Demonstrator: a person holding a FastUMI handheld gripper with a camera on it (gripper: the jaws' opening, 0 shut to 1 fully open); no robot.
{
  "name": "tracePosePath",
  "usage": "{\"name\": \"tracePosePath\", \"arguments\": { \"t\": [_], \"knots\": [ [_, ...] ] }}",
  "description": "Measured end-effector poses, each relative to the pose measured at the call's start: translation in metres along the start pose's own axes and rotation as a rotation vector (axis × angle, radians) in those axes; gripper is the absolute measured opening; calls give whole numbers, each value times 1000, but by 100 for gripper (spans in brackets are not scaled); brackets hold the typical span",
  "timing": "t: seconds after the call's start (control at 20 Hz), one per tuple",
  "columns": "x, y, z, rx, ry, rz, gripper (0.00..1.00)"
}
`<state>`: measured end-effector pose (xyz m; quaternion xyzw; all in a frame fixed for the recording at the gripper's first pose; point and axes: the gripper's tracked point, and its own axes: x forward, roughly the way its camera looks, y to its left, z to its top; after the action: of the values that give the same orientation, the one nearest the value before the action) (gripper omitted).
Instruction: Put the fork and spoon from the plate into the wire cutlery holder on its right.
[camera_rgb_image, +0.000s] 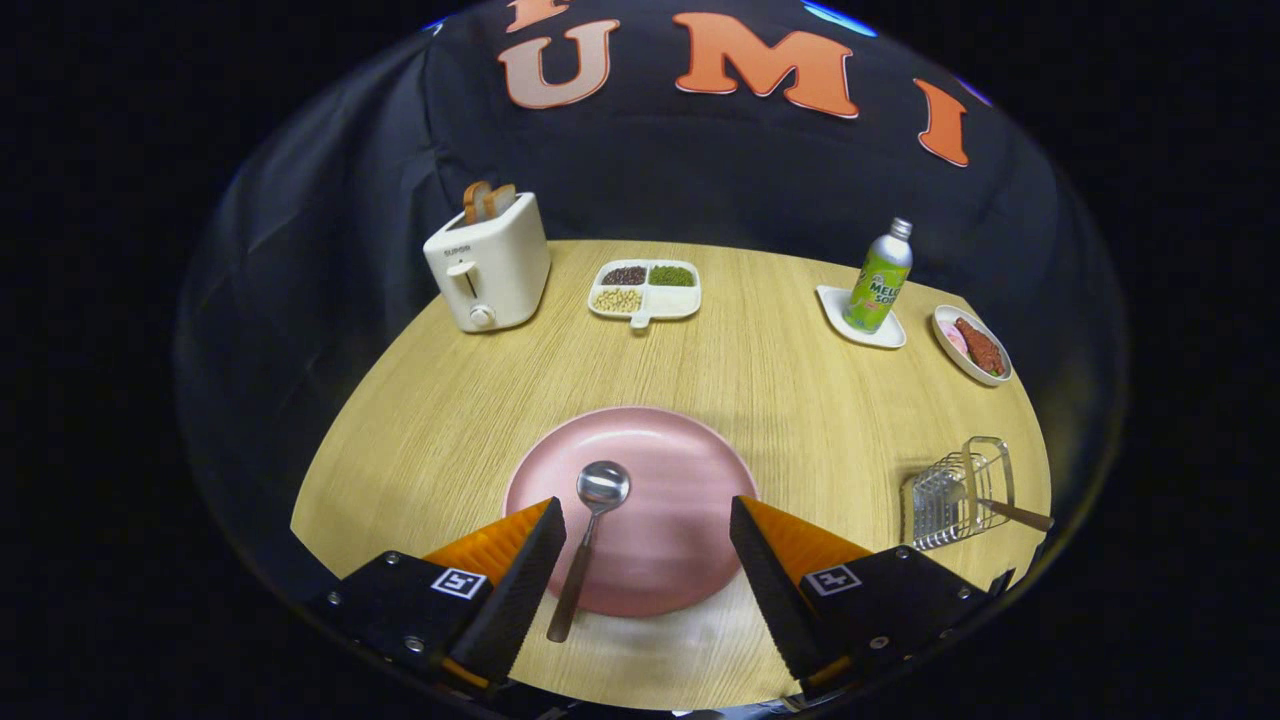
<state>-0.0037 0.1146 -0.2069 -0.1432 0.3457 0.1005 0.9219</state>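
round pink plate (660, 470), shiny metal spoon (597, 510), claw (642, 545) spread wide

The wooden table (780, 390) carries a pink plate (660, 540), toaster (490, 265), divided dish (646, 290) and wire holder (955, 495).

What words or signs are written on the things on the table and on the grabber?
Bottle: writing on its label, too small and curved to read for sure.
Toaster: one tiny word on its front, too small to read.
Gripper: a square black-and-white code mark on each side, no words. Its fingers stand open over the plate, with the spoon between them.
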Motion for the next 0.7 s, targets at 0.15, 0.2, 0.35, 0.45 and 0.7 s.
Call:
{"name": "tracePosePath", "arguments": {
  "t": [0.15, 0.2, 0.35, 0.45, 0.7],
  "knots": [
    [16, 19, -21, -16, 58, 15, 98],
    [22, 21, -27, -29, 74, 4, 95],
    [35, 27, -40, -30, 124, -9, 73],
    [42, 29, -46, -4, 153, -10, 57],
    [50, 32, -54, 72, 204, -4, 21]
  ]
}}
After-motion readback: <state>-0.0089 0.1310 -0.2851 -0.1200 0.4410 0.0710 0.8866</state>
